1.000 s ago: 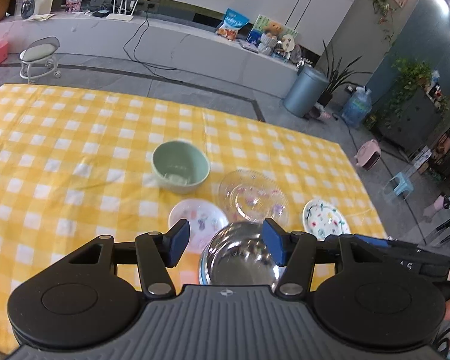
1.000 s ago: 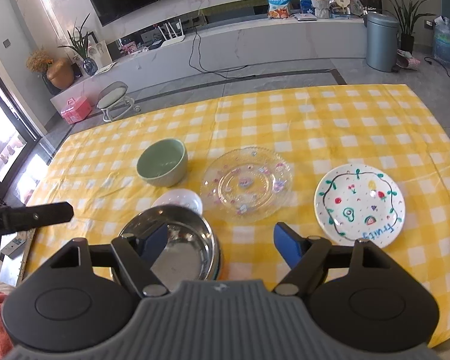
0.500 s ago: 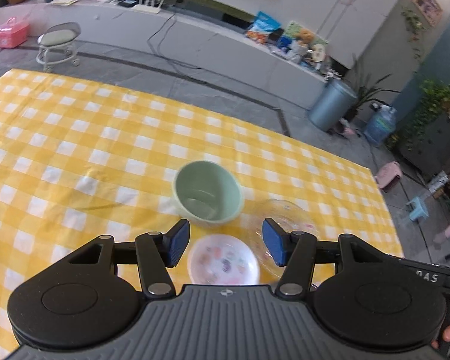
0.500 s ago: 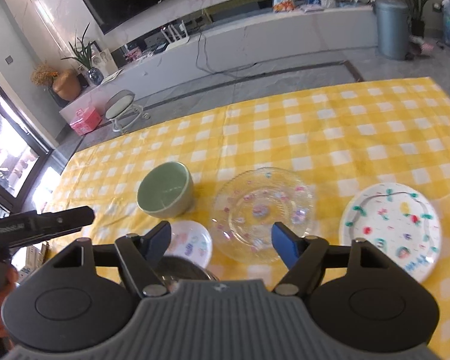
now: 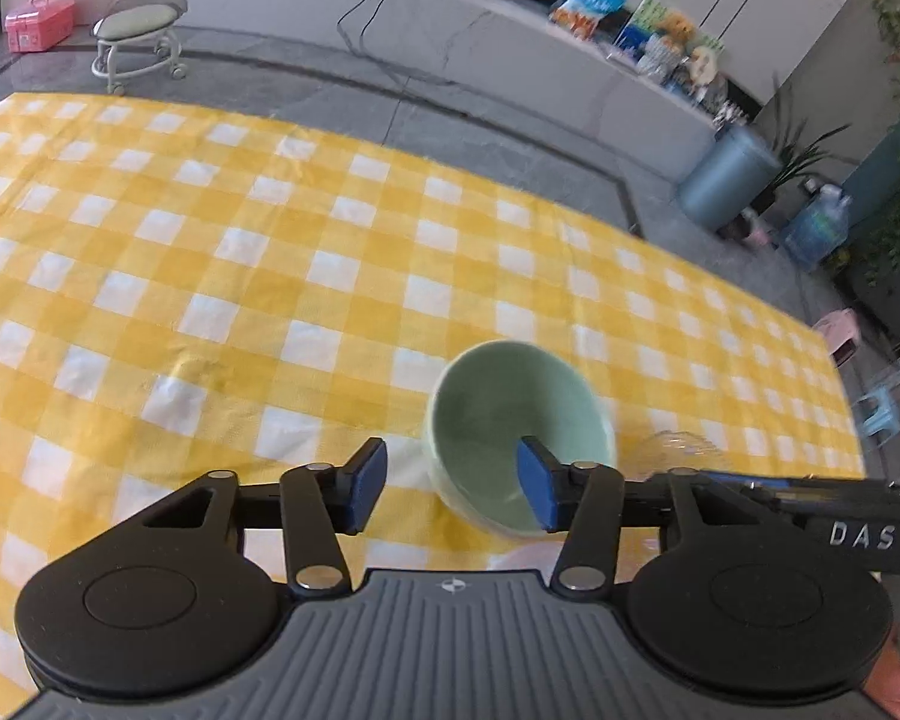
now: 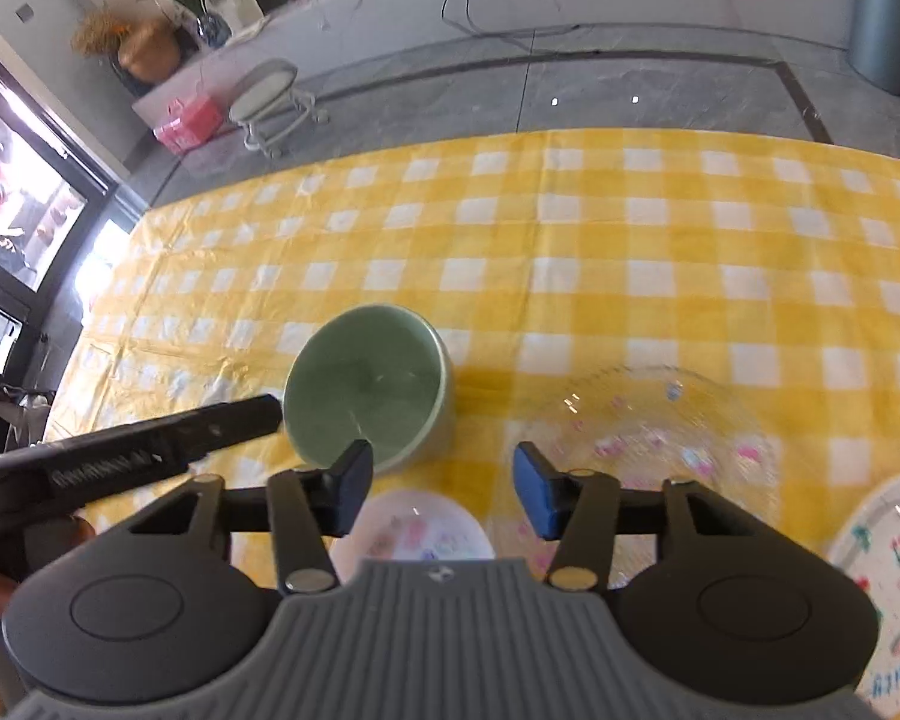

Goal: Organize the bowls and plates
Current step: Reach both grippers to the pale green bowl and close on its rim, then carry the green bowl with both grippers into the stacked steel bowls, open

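**Two hand-held grippers approach a green bowl**

On a yellow checked bench [image 5: 270, 252], the green bowl [image 5: 519, 420] sits lower centre of the left view. The left hand-held gripper [image 5: 450, 483] straddles its near rim, jaws closing, not yet pressing. The right hand-held gripper [image 6: 444, 489], also closing, empty, hovers between bowl and glass plate [image 6: 660, 420]. Likely step: grasping the bowl; next, pinch its rim.

Pale green bowl [image 6: 369, 387], upright and empty, on the table. Clear patterned glass plate [image 6: 660, 426] to its right; small pink plate [image 6: 414, 531] nearer; white painted plate [image 6: 888, 546] far right.
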